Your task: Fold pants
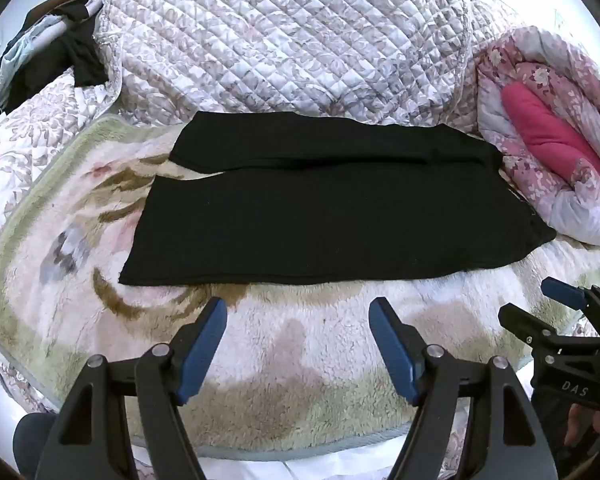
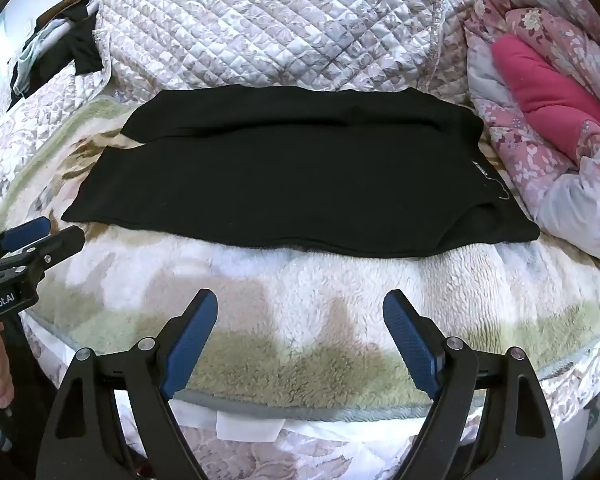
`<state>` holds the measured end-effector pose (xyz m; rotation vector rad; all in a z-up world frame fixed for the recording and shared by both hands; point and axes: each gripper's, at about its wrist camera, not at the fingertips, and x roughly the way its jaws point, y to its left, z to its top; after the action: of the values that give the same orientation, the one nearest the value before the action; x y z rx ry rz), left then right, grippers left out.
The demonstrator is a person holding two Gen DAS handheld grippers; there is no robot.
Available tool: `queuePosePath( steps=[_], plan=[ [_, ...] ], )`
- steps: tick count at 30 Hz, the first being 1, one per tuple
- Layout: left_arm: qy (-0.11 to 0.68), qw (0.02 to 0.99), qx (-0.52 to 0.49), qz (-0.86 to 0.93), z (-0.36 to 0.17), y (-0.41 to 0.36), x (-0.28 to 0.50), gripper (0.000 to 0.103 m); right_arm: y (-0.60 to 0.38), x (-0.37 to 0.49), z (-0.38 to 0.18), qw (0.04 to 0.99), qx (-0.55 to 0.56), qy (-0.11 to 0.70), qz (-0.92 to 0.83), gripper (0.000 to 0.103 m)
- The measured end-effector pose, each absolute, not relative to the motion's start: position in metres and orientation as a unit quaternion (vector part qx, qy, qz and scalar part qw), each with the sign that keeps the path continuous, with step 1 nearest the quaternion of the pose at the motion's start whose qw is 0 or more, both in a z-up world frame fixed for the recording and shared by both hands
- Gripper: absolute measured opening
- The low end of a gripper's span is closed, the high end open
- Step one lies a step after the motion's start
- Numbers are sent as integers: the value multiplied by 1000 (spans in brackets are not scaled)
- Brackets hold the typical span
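One pair of black pants (image 1: 332, 216) lies flat on the fleece blanket (image 1: 300, 344), legs side by side and stretched out sideways, with a small gap between the two cuffs at the far left end. Waist end sits right next to the pink floral comforter (image 1: 560, 128), pretty much touching it. Behind the pants there's a quilted cover (image 1: 284, 44), and a heap of dark clothes (image 1: 48, 56) off past the cuff end. Both grippers hover over the blanket on the near side of the pants, not touching them. Left gripper (image 1: 298, 316) has its jaws spread wide, nothing between them. Right gripper (image 2: 300, 308) same deal, wide apart and empty.
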<state>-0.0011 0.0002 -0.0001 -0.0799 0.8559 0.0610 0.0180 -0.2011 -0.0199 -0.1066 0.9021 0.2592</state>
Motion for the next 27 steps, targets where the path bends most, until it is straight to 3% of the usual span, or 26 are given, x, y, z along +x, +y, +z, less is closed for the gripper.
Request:
queuePosePath(
  steps=[27],
  plan=[
    [426, 903, -32, 35, -7, 4, -6, 76, -204, 17, -21, 887, -44, 442, 126, 85]
  ],
)
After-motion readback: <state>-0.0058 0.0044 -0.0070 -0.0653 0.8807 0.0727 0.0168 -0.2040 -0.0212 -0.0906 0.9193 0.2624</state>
